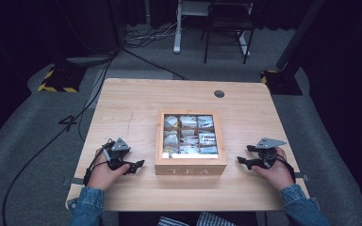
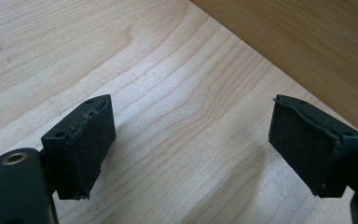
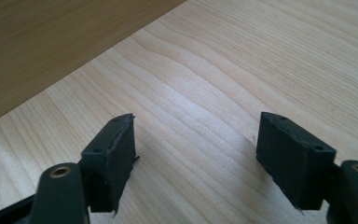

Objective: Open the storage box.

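A wooden tea box (image 1: pixel 190 162) marked TEA stands at the middle of the table near the front edge; through its clear lid I see compartments with tea bags. My left gripper (image 1: pixel 139 165) rests on the table just left of the box, open and empty, its tips toward the box wall (image 2: pixel 307 42). My right gripper (image 1: pixel 242 158) rests just right of the box, also open with nothing between its jaws. In the left gripper view the left gripper (image 2: pixel 191 140) has bare tabletop between its pads. The right gripper (image 3: pixel 196 154) faces the box side (image 3: pixel 51 42).
The light wooden table (image 1: pixel 132 108) has a round cable hole (image 1: pixel 219 93) at the back right. Cables (image 1: pixel 75 122) trail off the left edge to the floor. A chair (image 1: pixel 226 23) and stand bases sit on the grey floor behind.
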Demonstrator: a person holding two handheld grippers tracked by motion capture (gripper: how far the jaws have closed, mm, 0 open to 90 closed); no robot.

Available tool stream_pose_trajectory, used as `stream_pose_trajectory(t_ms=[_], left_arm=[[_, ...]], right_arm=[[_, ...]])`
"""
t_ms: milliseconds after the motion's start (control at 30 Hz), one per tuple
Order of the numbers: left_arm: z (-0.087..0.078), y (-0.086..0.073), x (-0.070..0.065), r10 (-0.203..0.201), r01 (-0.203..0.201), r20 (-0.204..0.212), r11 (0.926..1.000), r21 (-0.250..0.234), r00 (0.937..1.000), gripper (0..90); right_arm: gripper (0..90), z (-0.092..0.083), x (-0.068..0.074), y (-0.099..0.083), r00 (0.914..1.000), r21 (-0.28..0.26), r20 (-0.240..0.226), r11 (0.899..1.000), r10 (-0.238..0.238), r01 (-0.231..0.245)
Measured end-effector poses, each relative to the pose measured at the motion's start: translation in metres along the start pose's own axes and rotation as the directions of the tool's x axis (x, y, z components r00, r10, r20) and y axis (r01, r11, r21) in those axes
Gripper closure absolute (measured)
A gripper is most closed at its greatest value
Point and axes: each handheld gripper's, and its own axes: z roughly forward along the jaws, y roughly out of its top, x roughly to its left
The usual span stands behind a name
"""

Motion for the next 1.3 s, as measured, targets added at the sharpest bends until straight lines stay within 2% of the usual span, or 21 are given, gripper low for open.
stream_pose_trajectory(t_ms=[33,133,233,333,533,633,667,733,800,833,867,900,933,1067,1167,1267,1300], left_arm=[[-0.002,-0.002,0.003,0.025,-0.025,-0.006,0.9997,0.007,0.9997,16.5],[-0.004,-0.004,0.007,0.025,-0.025,-0.002,0.9997,0.007,0.9997,16.6],[-0.005,-0.005,0.011,0.014,-0.014,-0.013,0.9999,0.008,0.9998,16.5],[-0.005,-0.005,0.012,-0.017,0.017,-0.038,0.9998,0.005,0.9991,15.7],[-0.004,-0.004,0.012,-0.017,0.017,-0.043,0.9998,0.008,0.9989,15.1],[-0.004,-0.004,0.012,-0.019,0.019,-0.045,0.9998,0.007,0.9988,15.0],[-0.004,-0.004,0.012,-0.021,0.021,-0.046,0.9997,0.007,0.9987,15.0],[-0.004,-0.004,0.012,-0.02,0.02,-0.056,0.9998,0.004,0.9982,15.0],[-0.004,-0.003,0.012,-0.025,0.026,-0.053,0.9996,0.009,0.9983,15.0],[-0.003,-0.003,0.012,-0.029,0.03,-0.049,0.9995,0.007,0.9984,15.0],[-0.003,-0.003,0.012,-0.029,0.03,-0.052,0.9996,0.005,0.9982,15.1],[-0.003,-0.003,0.012,-0.029,0.029,-0.049,0.9995,0.007,0.9984,15.1],[-0.003,-0.003,0.012,-0.028,0.028,-0.049,0.9996,0.008,0.9984,15.1],[-0.003,-0.003,0.013,-0.027,0.028,-0.05,0.9996,0.007,0.9984,15.1],[-0.002,-0.002,0.013,-0.022,0.022,-0.056,0.9997,0.008,0.9982,15.1],[-0.002,-0.002,0.012,-0.029,0.029,-0.062,0.9996,0.005,0.9977,15.1],[-0.002,-0.002,0.012,-0.029,0.029,-0.062,0.9996,0.005,0.9977,15.0]], right_arm=[[31.9,-0.001,-0.001,0.0,1.0,-0.002,0.001,1.0,-0.001,0.001],[32.7,-0.002,-0.001,-0.001,1.0,-0.001,0.003,1.0,-0.002,0.002],[33.5,-0.002,-0.002,-0.002,1.0,-0.003,-0.001,1.0,-0.007,0.007],[34.6,-0.002,-0.002,-0.002,1.0,-0.005,-0.003,1.0,-0.008,0.008],[42.1,-0.003,-0.002,-0.002,1.0,-0.011,0.007,1.0,0.0,0.0],[52.7,-0.004,-0.001,-0.002,1.0,-0.017,0.001,1.0,-0.008,0.008],[52.7,-0.004,-0.001,-0.002,1.0,-0.017,0.001,1.0,-0.008,0.008],[67.5,-0.005,0.0,-0.003,1.0,-0.024,-0.002,1.0,-0.008,0.008],[82.7,-0.008,0.0,-0.003,1.0,-0.009,0.006,1.0,-0.005,0.005],[87.8,-0.009,0.0,-0.002,0.9998,0.003,0.016,1.0,-0.008,0.008],[90.0,-0.016,-0.001,0.001,0.9996,-0.011,0.023,1.0,0.015,-0.014],[90.0,-0.016,-0.001,0.001,0.9996,-0.011,0.023,1.0,0.015,-0.014],[90.0,-0.021,-0.001,0.002,0.999,-0.036,0.017,0.998,0.043,-0.042],[90.0,-0.031,-0.002,0.003,0.9968,-0.071,0.006,0.994,0.08,-0.079],[90.0,-0.035,-0.003,0.003,0.9963,-0.091,0.001,0.992,0.086,-0.086],[90.0,-0.043,0.0,0.005,0.995,-0.144,-0.044,0.985,0.09,-0.096],[90.0,-0.043,0.0,0.005,0.995,-0.144,-0.044,0.985,0.09,-0.096]])
